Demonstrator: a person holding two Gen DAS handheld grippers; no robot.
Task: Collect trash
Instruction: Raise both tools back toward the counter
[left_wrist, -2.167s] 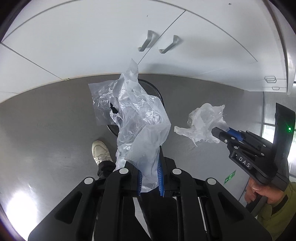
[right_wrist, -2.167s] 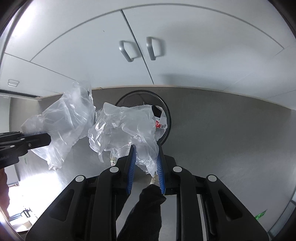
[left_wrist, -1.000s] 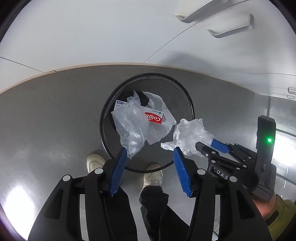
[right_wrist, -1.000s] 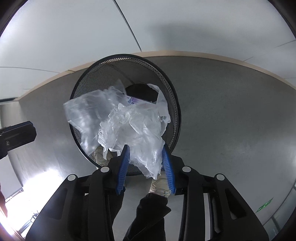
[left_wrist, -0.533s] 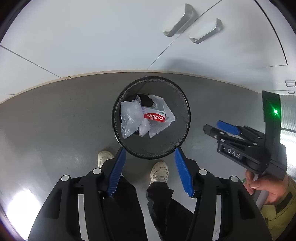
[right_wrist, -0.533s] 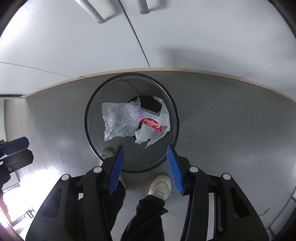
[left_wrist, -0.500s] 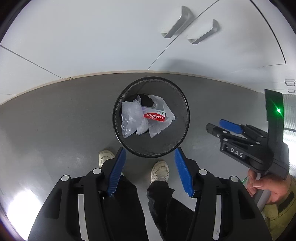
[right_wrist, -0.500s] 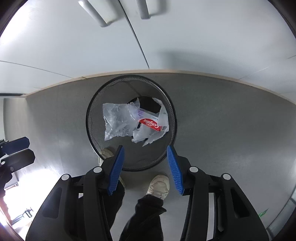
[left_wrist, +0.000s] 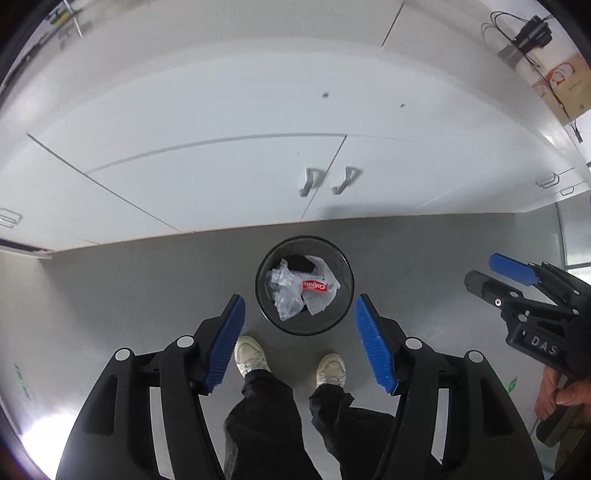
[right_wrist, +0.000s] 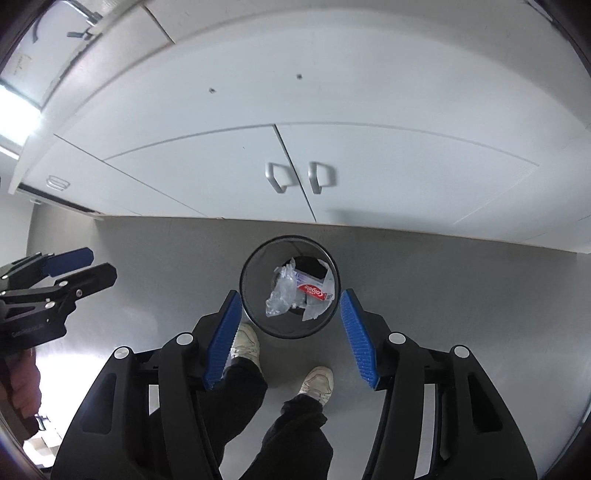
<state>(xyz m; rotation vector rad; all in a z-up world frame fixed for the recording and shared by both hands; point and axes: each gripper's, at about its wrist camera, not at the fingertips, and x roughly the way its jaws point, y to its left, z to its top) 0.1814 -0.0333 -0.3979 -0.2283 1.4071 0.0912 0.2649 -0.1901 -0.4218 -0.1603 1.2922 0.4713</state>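
Left gripper (left_wrist: 299, 338) and right gripper (right_wrist: 290, 332), jaws opening, hold nothing. Round black mesh bin (left_wrist: 343, 266) holds crumpled clear plastic (left_wrist: 282, 290) partly covering a red toothpaste box (left_wrist: 314, 285); items beneath are indistinct.

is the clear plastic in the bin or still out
In. The crumpled clear plastic lies inside the mesh bin beside a red toothpaste box; both grippers' opening jaws hold nothing.

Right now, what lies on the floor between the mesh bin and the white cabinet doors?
Nothing: between the mesh bin and the white cabinet doors only a bare strip of grey floor shows, in both wrist views.
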